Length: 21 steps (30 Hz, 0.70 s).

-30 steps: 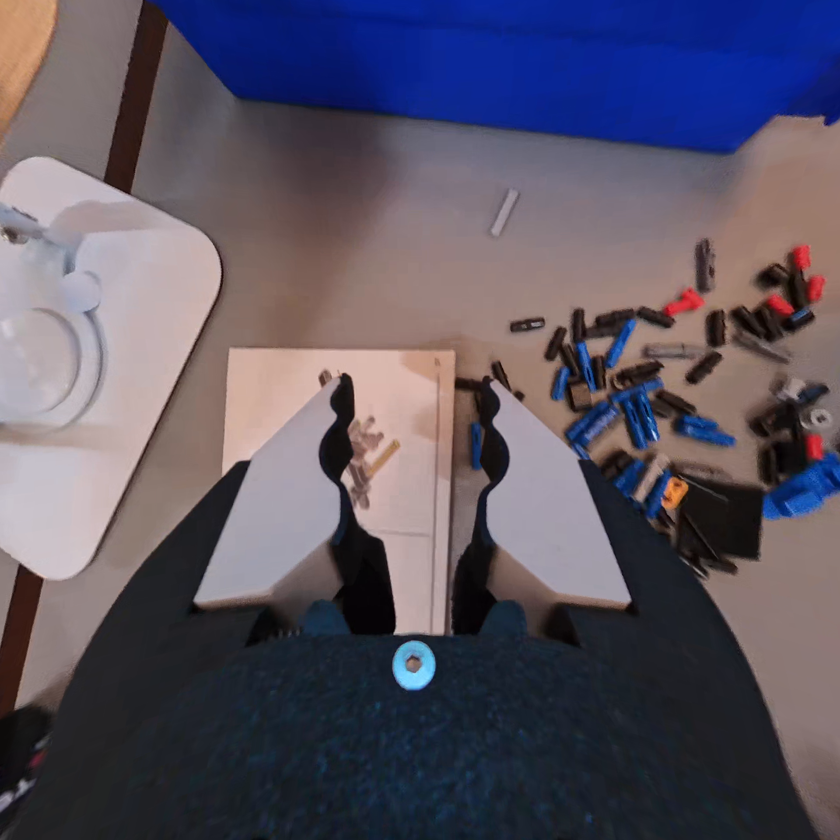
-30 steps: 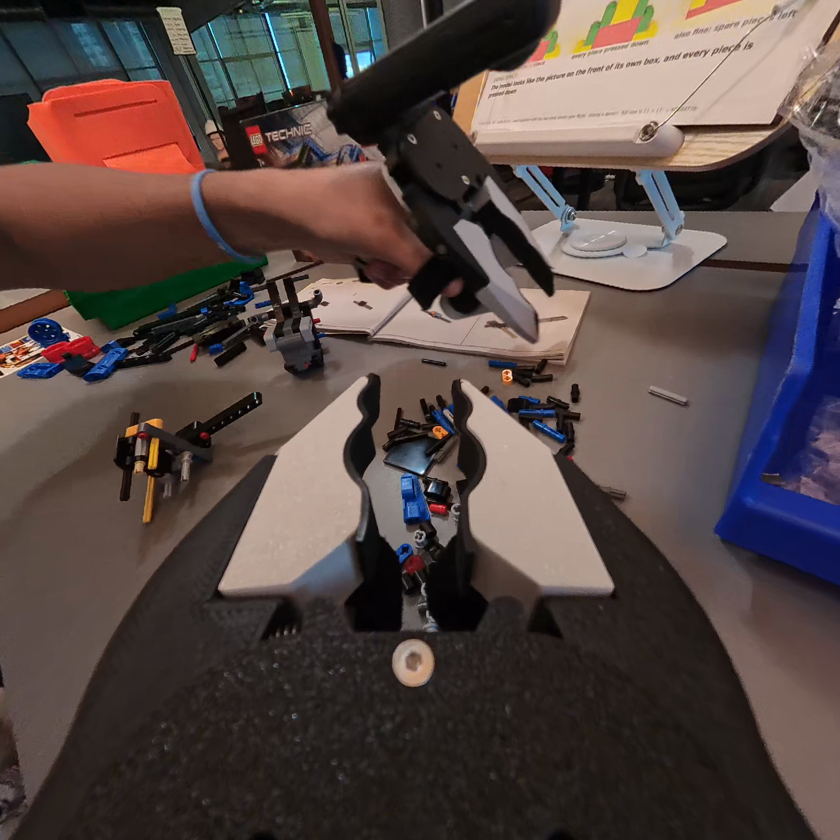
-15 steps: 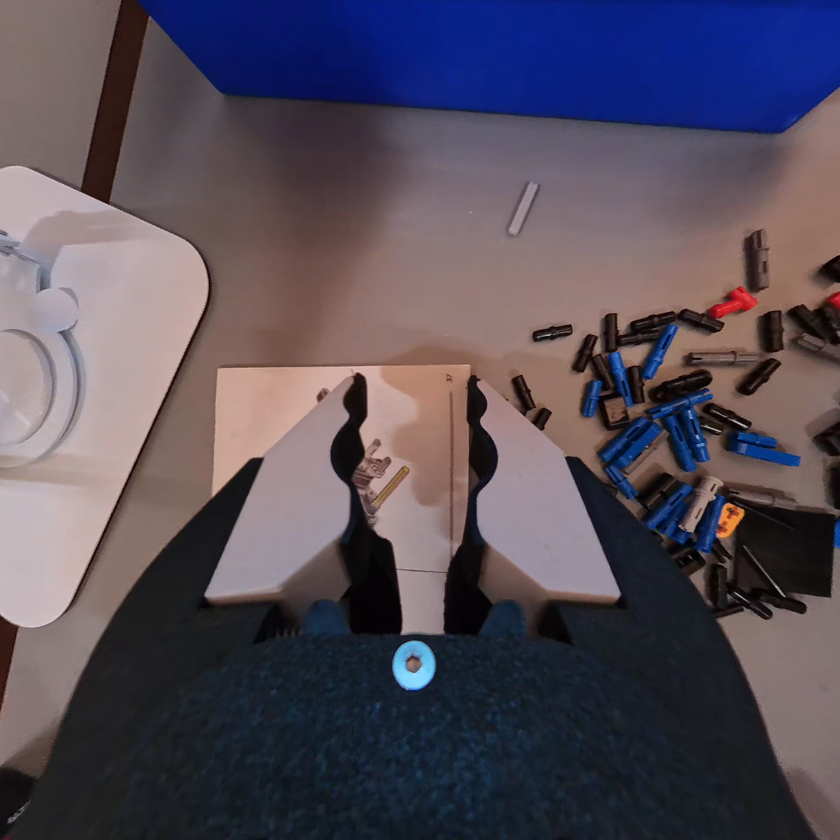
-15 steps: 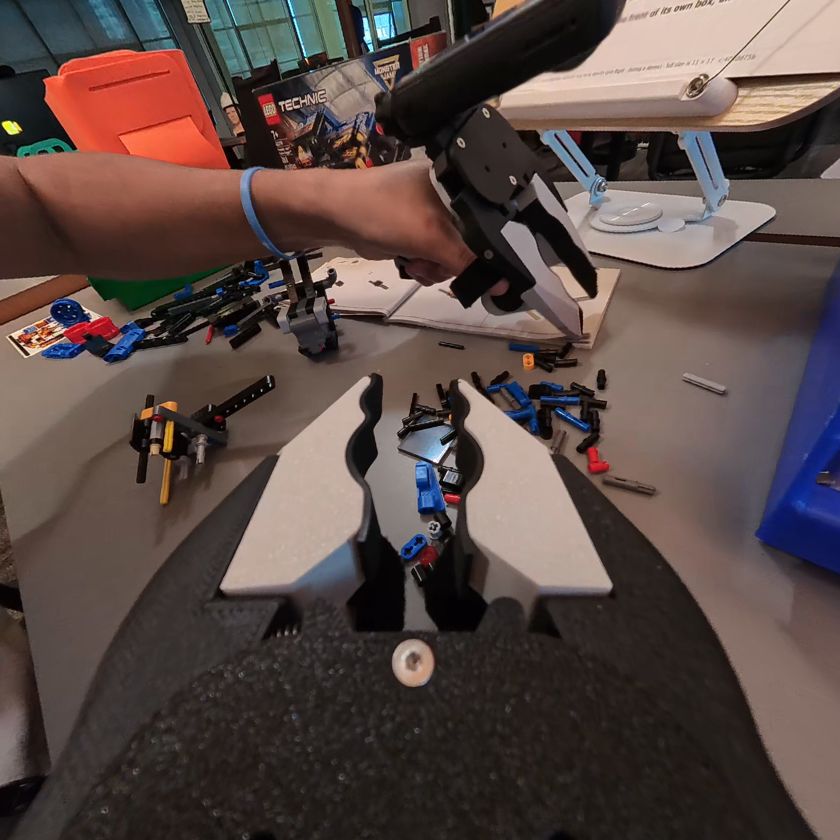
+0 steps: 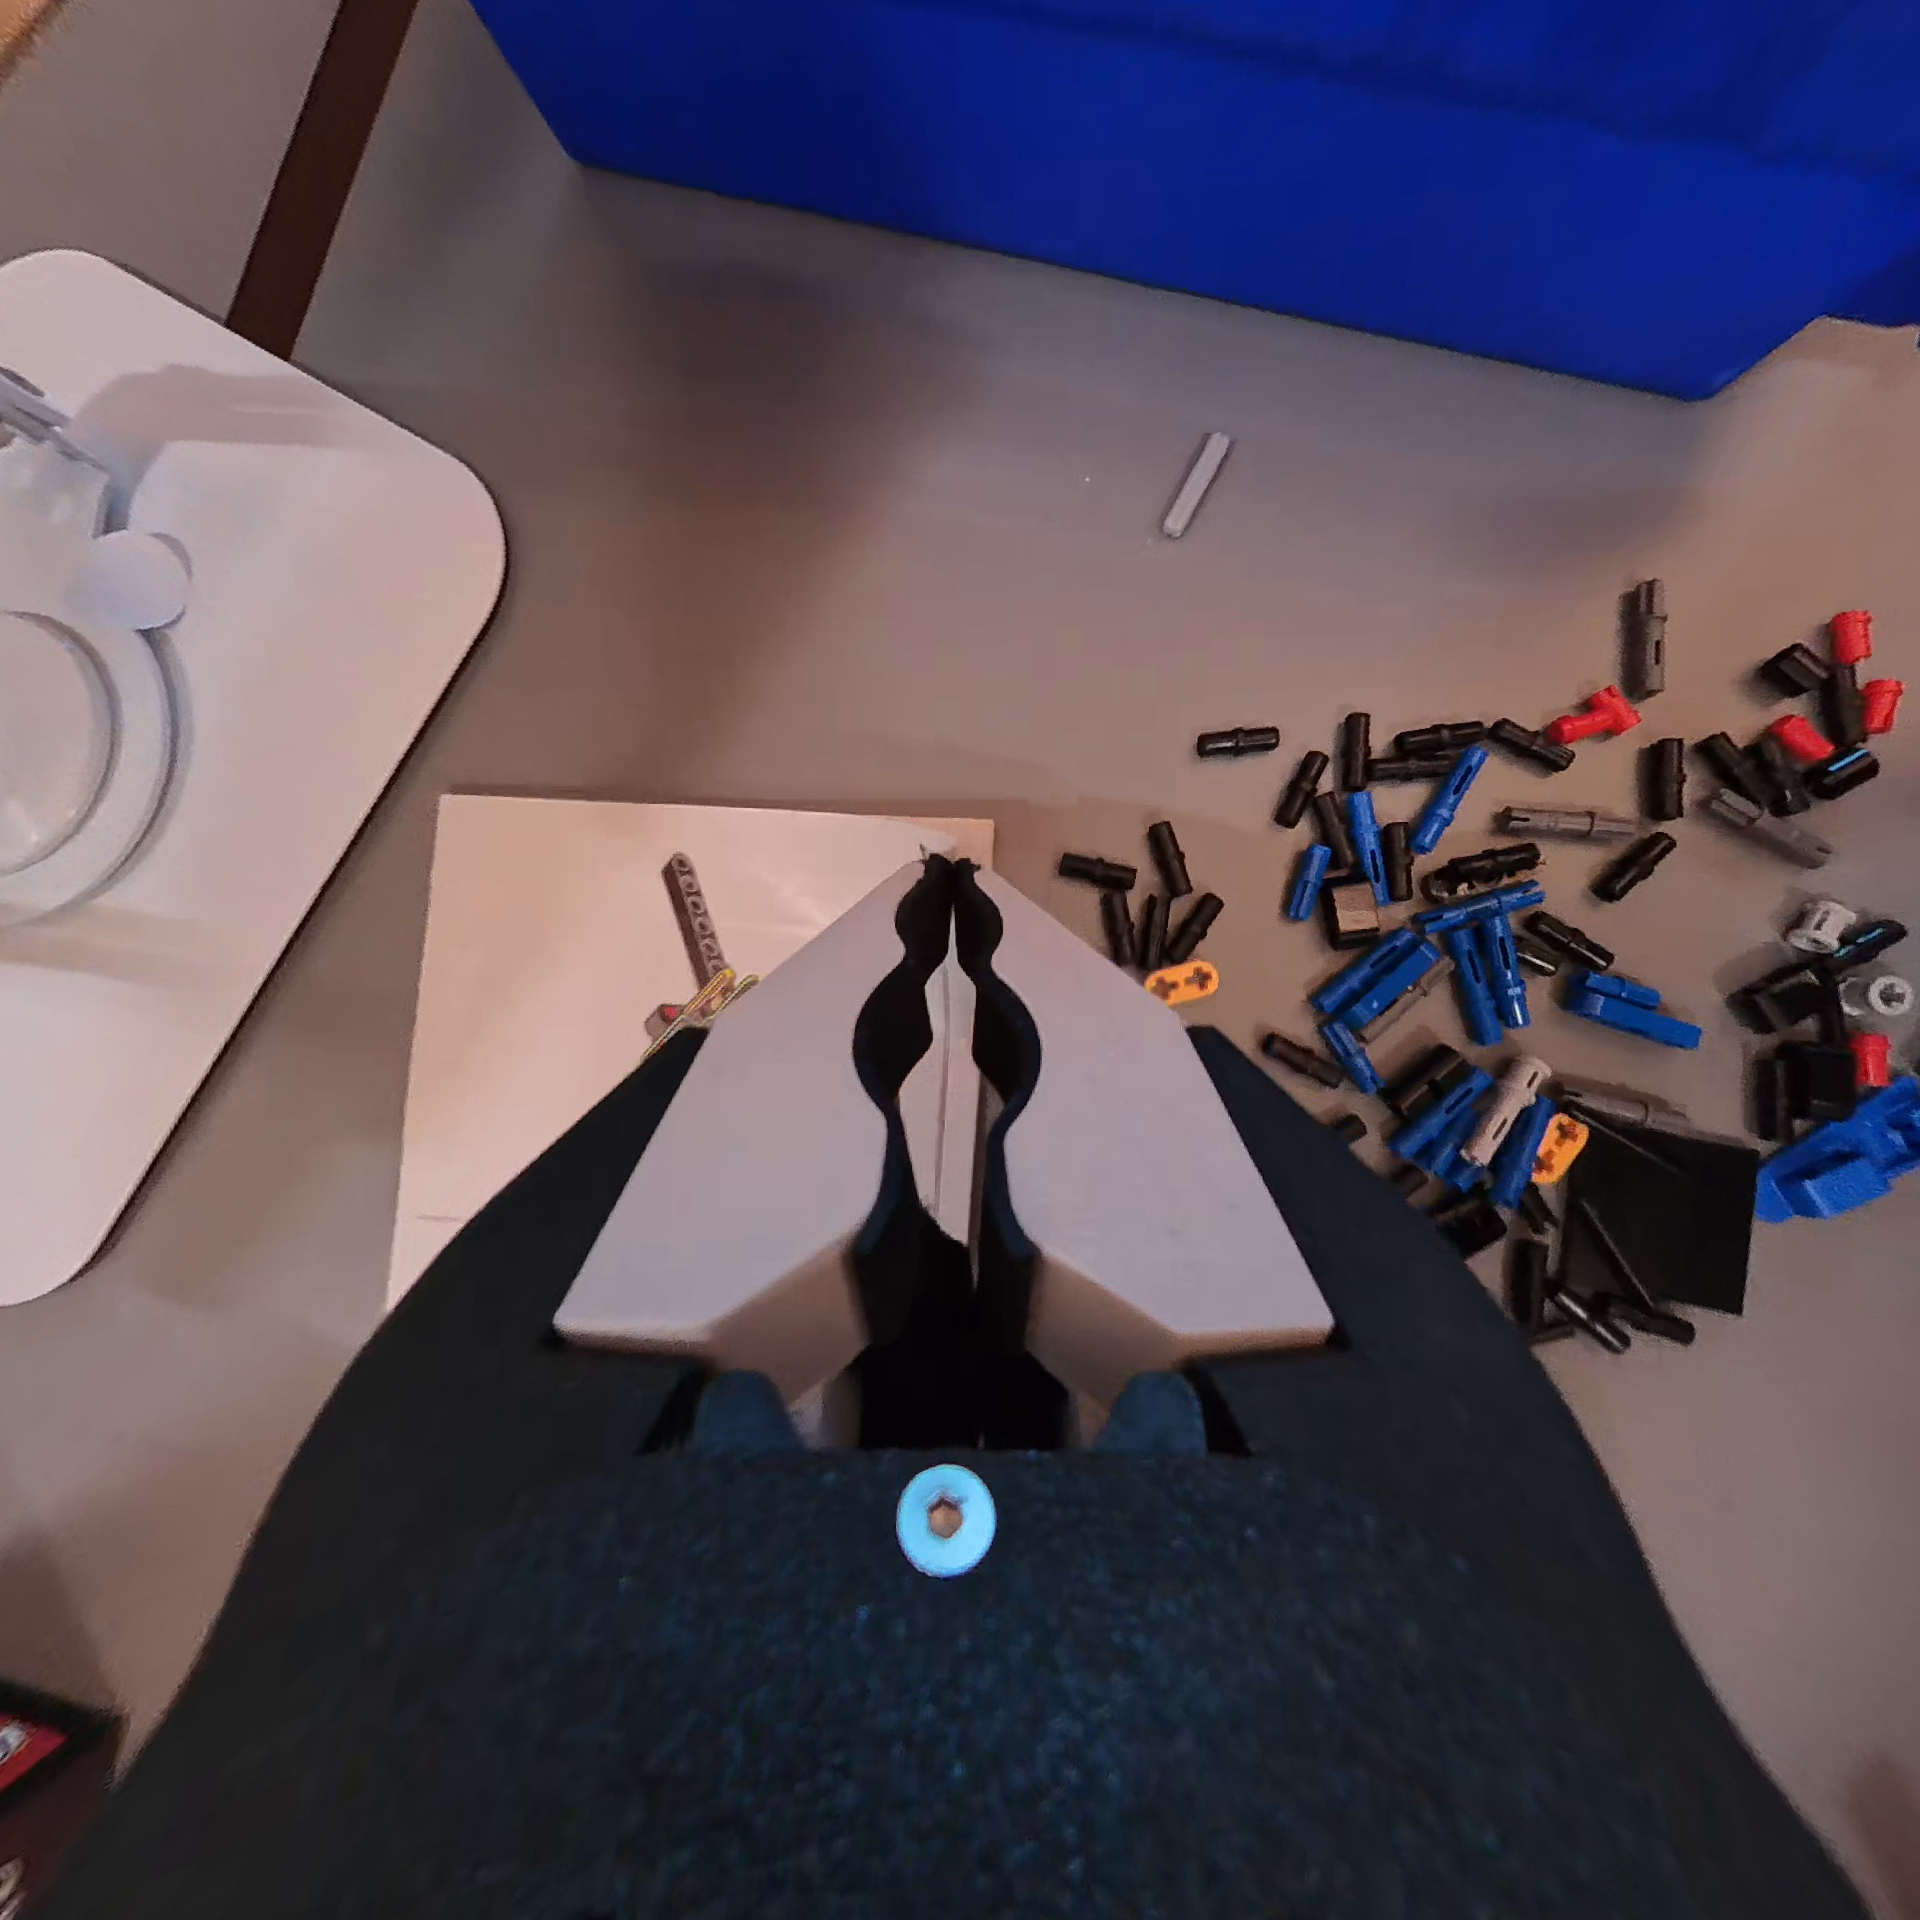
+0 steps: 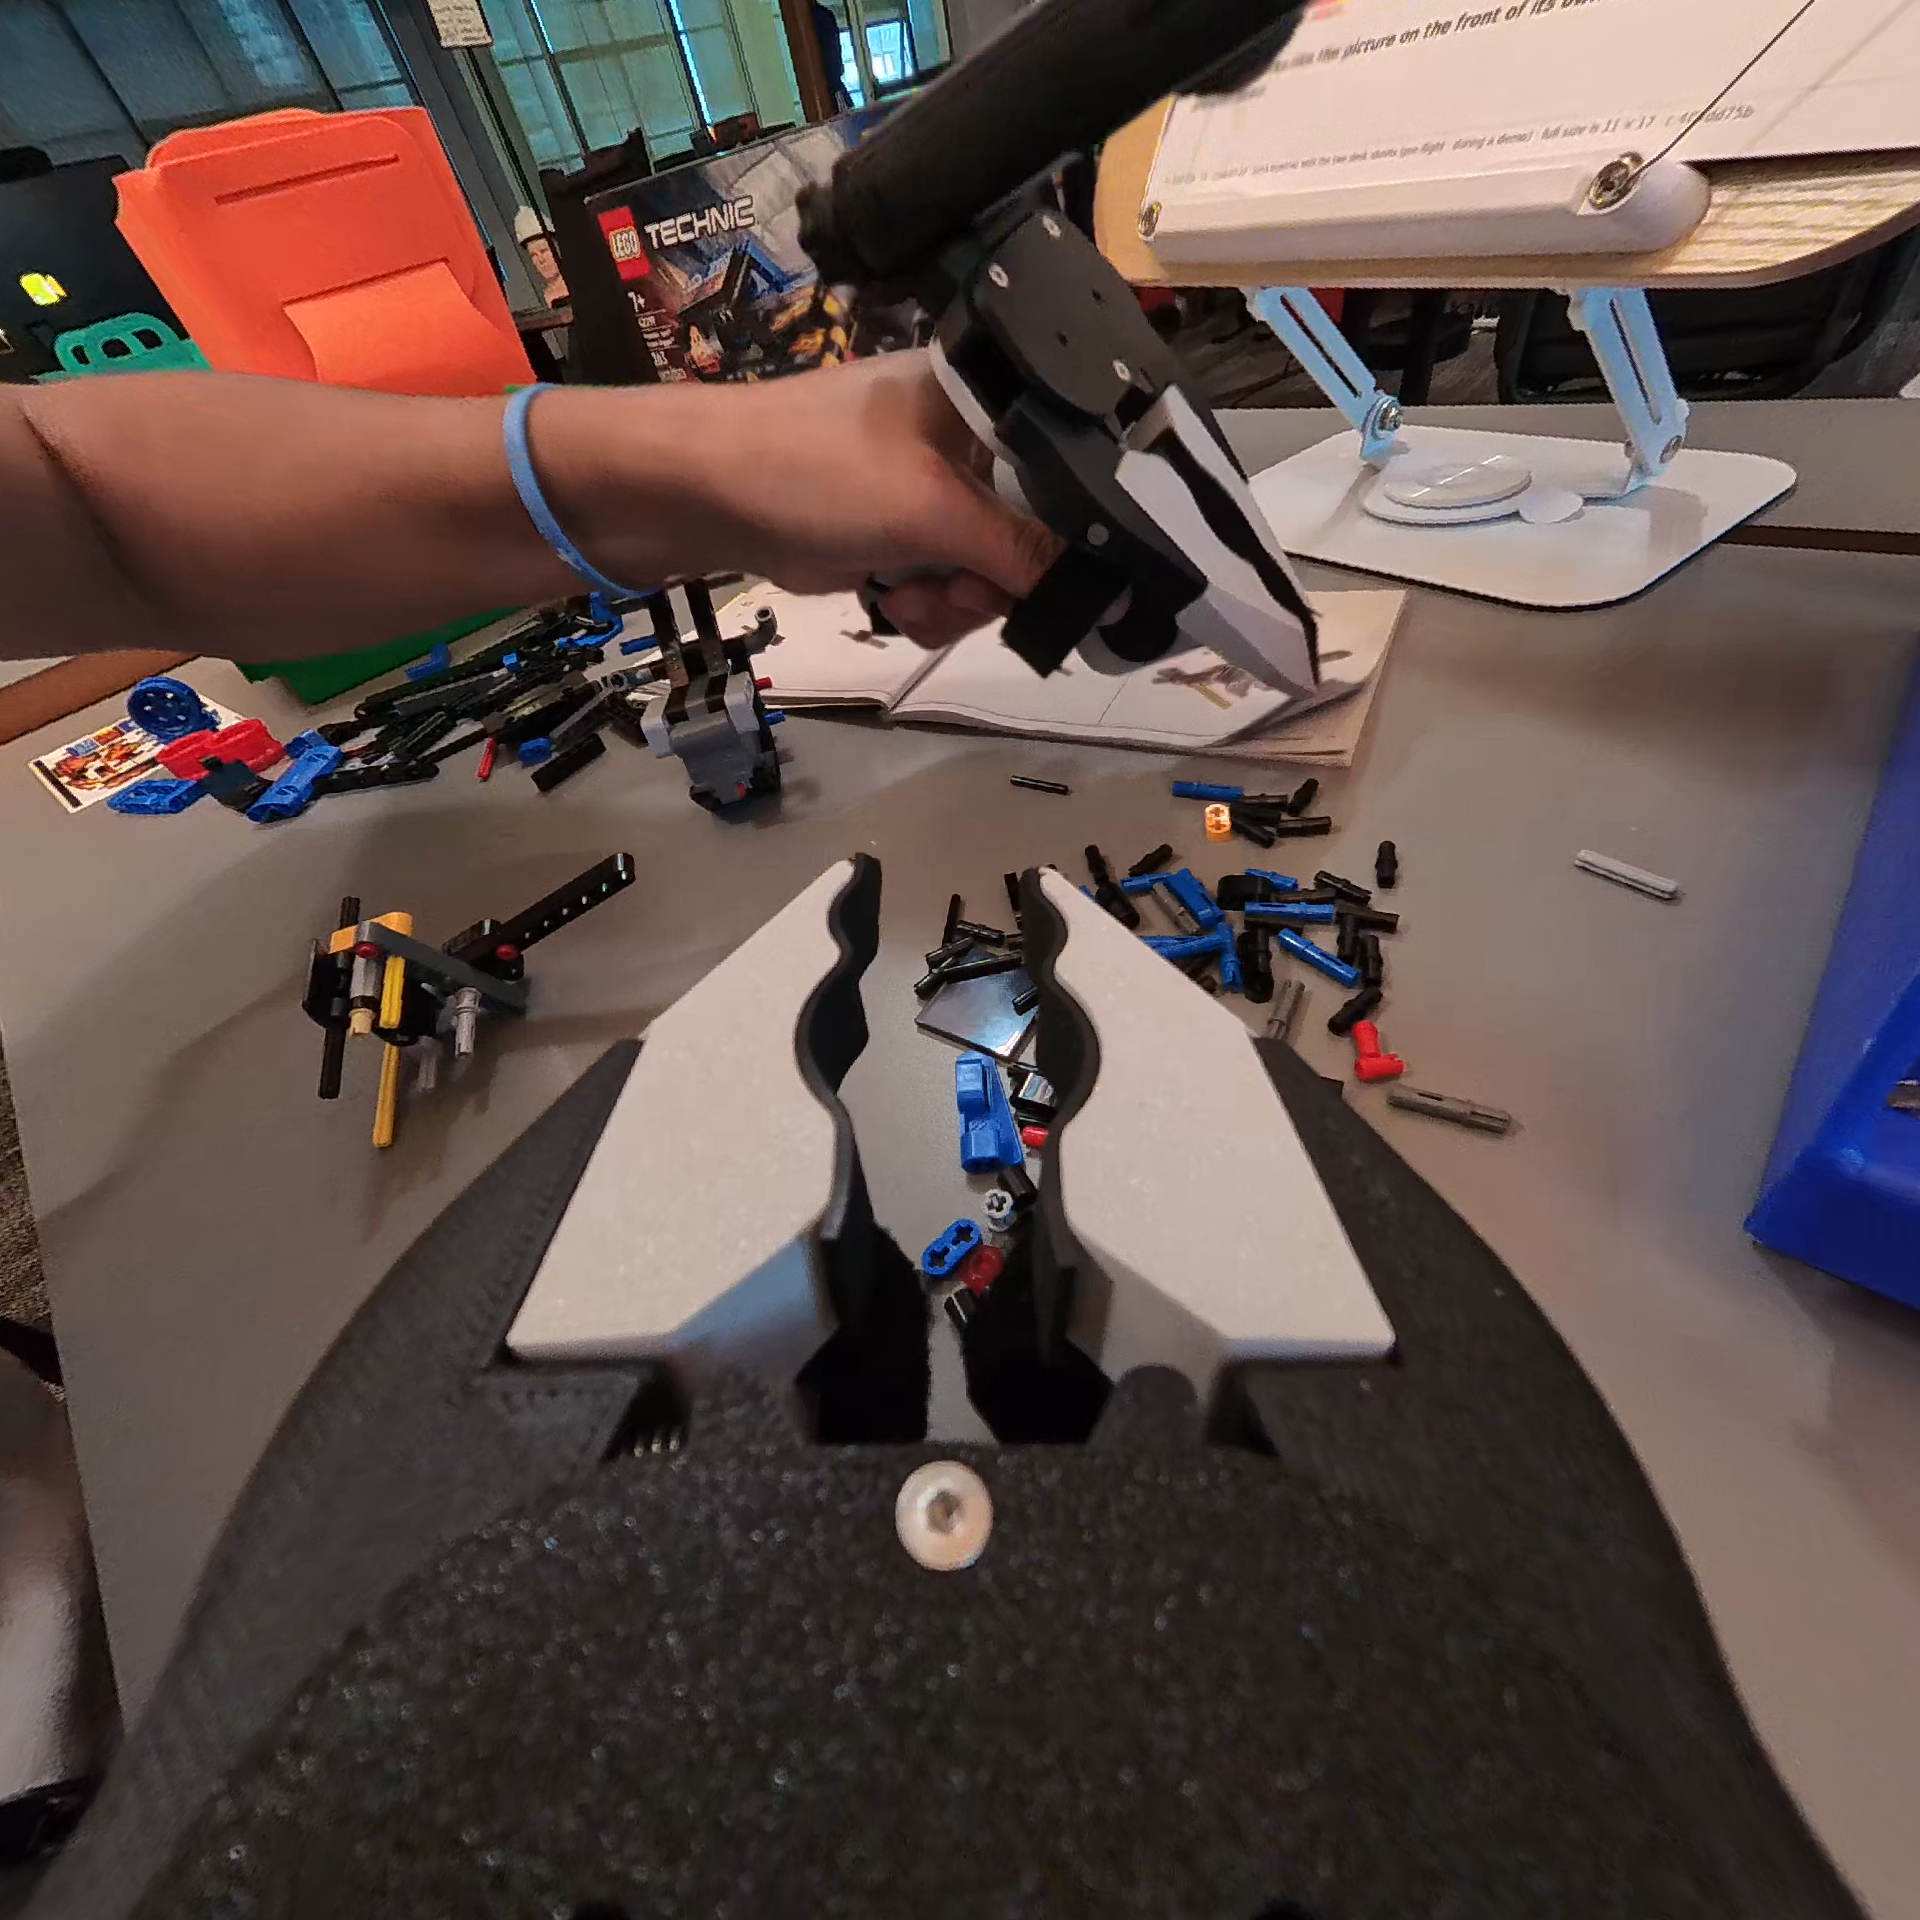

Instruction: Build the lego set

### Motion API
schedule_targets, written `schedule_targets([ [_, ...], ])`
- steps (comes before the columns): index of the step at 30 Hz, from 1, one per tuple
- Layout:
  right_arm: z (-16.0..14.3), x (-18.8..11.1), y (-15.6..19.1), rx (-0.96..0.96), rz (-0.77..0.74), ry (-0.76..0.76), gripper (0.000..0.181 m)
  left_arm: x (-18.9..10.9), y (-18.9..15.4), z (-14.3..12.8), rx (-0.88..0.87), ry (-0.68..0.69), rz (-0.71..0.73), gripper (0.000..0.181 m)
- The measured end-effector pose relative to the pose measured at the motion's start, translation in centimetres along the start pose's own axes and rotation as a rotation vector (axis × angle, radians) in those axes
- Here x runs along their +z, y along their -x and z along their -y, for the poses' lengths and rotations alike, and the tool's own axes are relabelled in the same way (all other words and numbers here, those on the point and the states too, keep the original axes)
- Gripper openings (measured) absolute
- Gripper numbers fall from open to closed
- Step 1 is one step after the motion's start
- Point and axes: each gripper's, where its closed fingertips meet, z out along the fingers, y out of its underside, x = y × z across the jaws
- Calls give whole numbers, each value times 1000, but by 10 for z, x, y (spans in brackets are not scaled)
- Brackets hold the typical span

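Note:
My left gripper (image 5: pixel 948 864) is shut, its tips pinching the far right corner of the open instruction booklet (image 5: pixel 582 935). A hand holds it in the right wrist view (image 6: pixel 1304 670), tips down on the booklet's (image 6: pixel 1039 696) right page. My right gripper (image 6: pixel 951 871) is open and empty, hovering over a scatter of small black, blue and red pins (image 6: pixel 1247 925), which also shows in the left wrist view (image 5: pixel 1455 966). A small yellow, grey and black sub-assembly (image 6: pixel 416 997) lies to the left. A grey and black built block (image 6: pixel 717 717) stands farther back.
A blue bin (image 5: pixel 1247 156) stands beyond the pins and at the right edge (image 6: pixel 1860 1039). A white stand base (image 5: pixel 260 675) sits left of the booklet. A loose grey axle (image 5: pixel 1195 483) lies apart. Beams and blue parts (image 6: pixel 416 717), an orange container (image 6: pixel 312 249) and the set's box (image 6: pixel 707 281) are at back left. About 10 cm separates my left fingertips from the loose grey axle (image 5: pixel 1195 483). The right camera catches it too, in the right wrist view (image 6: pixel 1620 873).
My left gripper has gone from open to shut on the booklet's far right corner. The right gripper has stayed open and shifted only slightly over the pins.

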Motion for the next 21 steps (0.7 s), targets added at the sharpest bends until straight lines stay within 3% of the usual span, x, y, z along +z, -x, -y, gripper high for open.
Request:
schedule_targets([
  [11, 3, 9, -7, 37, 18, 62, 31, -56, 14, 0, -36, -63, -43, 0],
  [14, 7, 26, -21, -44, 7, 215, 47, -78, 18, -6, -75, -112, -67, 0],
  [17, 27, 49, -32, -122, 27, 261, 51, -103, 22, -12, -148, -178, -100, 0],
  [19, 39, 74, -30, -146, 105, 262, 63, -119, 24, -17, -187, -231, -123, 0],
  [21, 49, 101, -27, -149, 177, 282, 56, -132, 28, -25, -231, -273, -136, 0],
])
